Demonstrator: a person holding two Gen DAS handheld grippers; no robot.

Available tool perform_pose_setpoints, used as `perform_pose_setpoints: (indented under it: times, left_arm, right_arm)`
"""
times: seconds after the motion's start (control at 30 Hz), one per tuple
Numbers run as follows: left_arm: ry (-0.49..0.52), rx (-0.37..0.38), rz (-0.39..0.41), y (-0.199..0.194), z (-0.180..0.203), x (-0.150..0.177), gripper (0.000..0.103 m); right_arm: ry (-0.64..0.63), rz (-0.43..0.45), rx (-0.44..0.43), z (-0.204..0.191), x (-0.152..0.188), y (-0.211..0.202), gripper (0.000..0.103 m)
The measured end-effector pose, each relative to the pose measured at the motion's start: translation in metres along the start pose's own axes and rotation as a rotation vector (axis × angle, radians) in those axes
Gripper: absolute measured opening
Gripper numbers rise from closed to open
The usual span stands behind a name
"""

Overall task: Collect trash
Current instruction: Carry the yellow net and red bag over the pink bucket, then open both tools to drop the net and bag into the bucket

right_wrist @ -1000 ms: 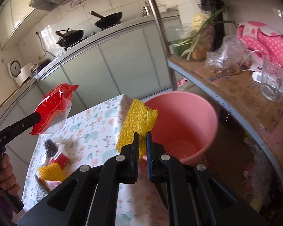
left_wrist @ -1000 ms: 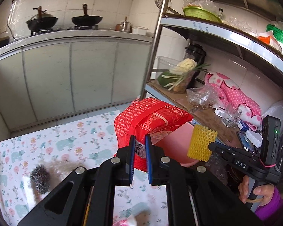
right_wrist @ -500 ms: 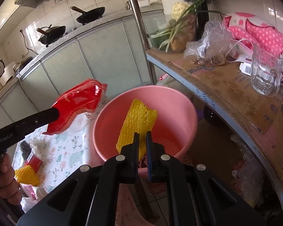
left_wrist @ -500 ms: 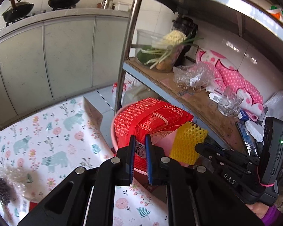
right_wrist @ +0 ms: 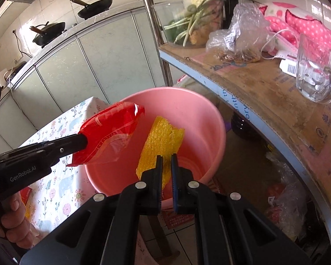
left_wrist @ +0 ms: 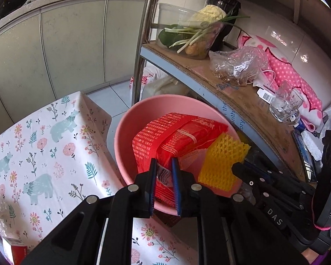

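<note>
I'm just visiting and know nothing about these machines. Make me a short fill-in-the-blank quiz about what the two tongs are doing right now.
1. The left tongs are shut on a ______ snack bag.
2. The right tongs grip a piece of yellow foam net above the ______ bucket.
3. On the cardboard-lined shelf beside the bucket stands an empty ______ mug.
4. The table next to the bucket wears a cloth printed with flowers and ______.

Missing words: red; pink; glass; bears
</note>
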State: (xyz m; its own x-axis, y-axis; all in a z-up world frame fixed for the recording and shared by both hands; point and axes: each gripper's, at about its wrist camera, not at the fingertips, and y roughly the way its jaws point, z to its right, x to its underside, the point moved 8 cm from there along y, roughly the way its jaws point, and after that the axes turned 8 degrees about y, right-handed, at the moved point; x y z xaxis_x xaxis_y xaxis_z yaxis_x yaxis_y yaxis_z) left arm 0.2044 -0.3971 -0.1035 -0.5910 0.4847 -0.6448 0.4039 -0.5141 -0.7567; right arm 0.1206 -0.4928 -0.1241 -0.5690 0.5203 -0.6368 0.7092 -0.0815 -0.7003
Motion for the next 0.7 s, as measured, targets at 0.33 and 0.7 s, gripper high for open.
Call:
perform_pose_setpoints:
  times: [0.33, 0.7]
  left_arm:
    - [-0.049, 0.005, 0.0, -0.003, -0.006, -0.002, 0.035]
    - [-0.069, 0.0, 0.062, -0.042, -0.009, -0.01, 0.043]
  right_arm:
    - [0.022, -0.028, -0.001, 0.005, 0.002, 0.008, 0.025]
    - [-0.004, -0.005, -0.05, -0.013, 0.004, -0.017, 0.029]
